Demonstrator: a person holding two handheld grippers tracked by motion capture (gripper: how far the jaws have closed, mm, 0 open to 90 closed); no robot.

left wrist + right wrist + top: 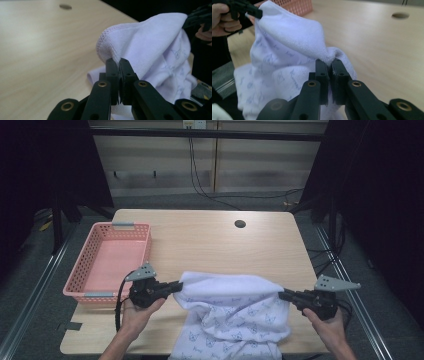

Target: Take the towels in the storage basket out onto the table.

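Towel [235,312] corners are pinched tight in both grippers, left [176,287] and right [282,294], and the cloth is hanging between them over the near table [210,245] edge. We are trying to lift both hands evenly so it is not slipping. Its bottom is running out of sight, so we are not seeing how it is folded.
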